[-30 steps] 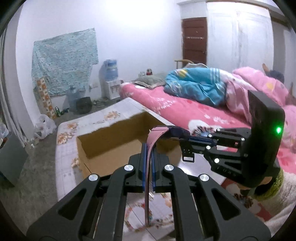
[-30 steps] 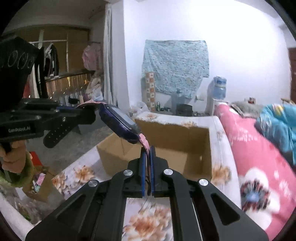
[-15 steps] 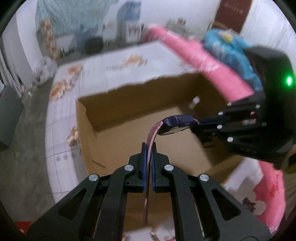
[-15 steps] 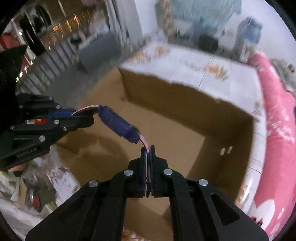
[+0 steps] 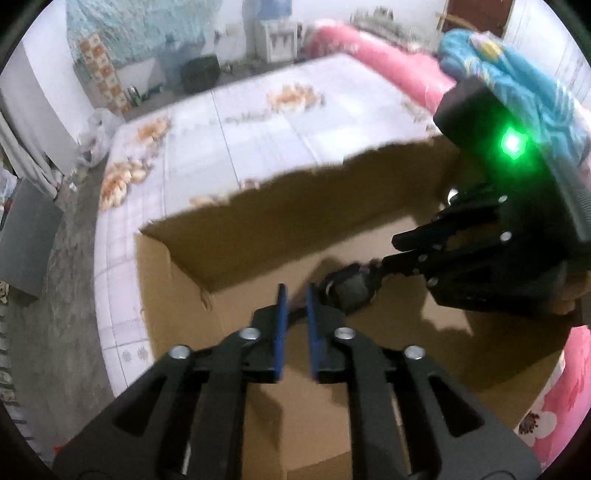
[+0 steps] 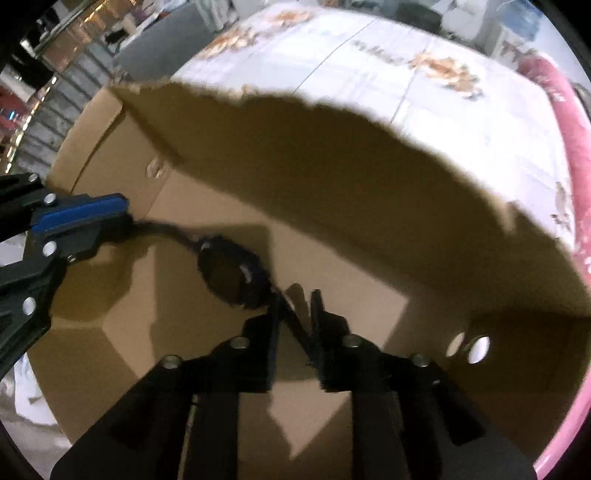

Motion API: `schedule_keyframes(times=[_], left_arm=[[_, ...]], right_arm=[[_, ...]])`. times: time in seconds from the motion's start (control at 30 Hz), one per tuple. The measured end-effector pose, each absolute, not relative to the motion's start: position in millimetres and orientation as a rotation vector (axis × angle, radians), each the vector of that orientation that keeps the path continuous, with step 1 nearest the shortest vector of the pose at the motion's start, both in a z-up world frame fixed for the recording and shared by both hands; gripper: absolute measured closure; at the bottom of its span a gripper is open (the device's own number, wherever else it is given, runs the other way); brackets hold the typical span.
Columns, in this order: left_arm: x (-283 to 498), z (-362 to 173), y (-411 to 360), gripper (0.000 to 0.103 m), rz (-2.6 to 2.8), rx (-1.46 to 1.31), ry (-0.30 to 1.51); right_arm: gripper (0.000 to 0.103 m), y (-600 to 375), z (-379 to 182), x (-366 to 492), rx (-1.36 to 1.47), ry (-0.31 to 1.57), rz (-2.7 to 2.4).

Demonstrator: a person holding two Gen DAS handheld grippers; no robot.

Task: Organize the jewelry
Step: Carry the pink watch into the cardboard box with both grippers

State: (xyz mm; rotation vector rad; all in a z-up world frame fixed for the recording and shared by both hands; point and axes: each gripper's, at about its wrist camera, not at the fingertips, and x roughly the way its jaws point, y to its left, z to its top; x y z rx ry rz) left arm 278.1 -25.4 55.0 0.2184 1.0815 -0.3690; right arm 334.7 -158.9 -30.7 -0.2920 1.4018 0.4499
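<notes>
Opening slightly, both claws, left claw [image 5: 294,291], right claw [image 6: 295,297], watch [image 6: 232,275] strap between.

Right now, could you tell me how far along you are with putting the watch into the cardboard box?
Done: the watch is down inside the cardboard box. In hand: the left gripper and right gripper have just been opening, and a gap shows between each pair of pads, though the strap ends still lie between them. Left: let the watch settle on the box floor and lift both grippers clear.

Home bedroom: pink-quilted bed [image 5: 384,70], floral mattress [image 5: 236,122], water dispenser [image 5: 275,33].
</notes>
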Motion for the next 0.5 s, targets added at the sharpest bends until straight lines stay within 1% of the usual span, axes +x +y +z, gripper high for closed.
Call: schedule_keyframes(times=[0.1, 0.17, 0.2, 0.23, 0.27, 0.33, 0.37, 0.43, 0.5], left_arm=[[266, 70, -19, 0.078, -0.365, 0.210, 1.000], [252, 81, -11, 0.071, -0.347, 0.217, 0.942], [246, 86, -7, 0.064, -0.339, 0.213, 0.919], [239, 91, 0, 0.056, -0.323, 0.202, 0.894], [236, 94, 6, 0.052, -0.306, 0.190, 0.880], [226, 97, 19, 0.041, -0.266, 0.169, 0.852], [219, 97, 26, 0.039, -0.238, 0.166, 0.833], [209, 95, 34, 0.032, -0.205, 0.164, 0.814], [199, 90, 41, 0.029, -0.182, 0.172, 0.806]], right_arm=[[0.079, -159, -9, 329, -0.308, 1.295, 0.420], [0.079, -163, 3, 323, -0.265, 1.278, 0.445], [0.079, -166, 3, 321, -0.245, 1.290, 0.459], [0.079, -164, 1, 317, -0.222, 1.320, 0.480], [0.079, -161, -4, 318, -0.198, 1.355, 0.500], [0.079, -157, -23, 317, -0.116, 1.475, 0.545], [0.079, -154, -32, 317, -0.088, 1.522, 0.552], [0.079, -148, -50, 316, -0.029, 1.602, 0.570], [0.079, -142, -64, 320, 0.032, 1.645, 0.575]])
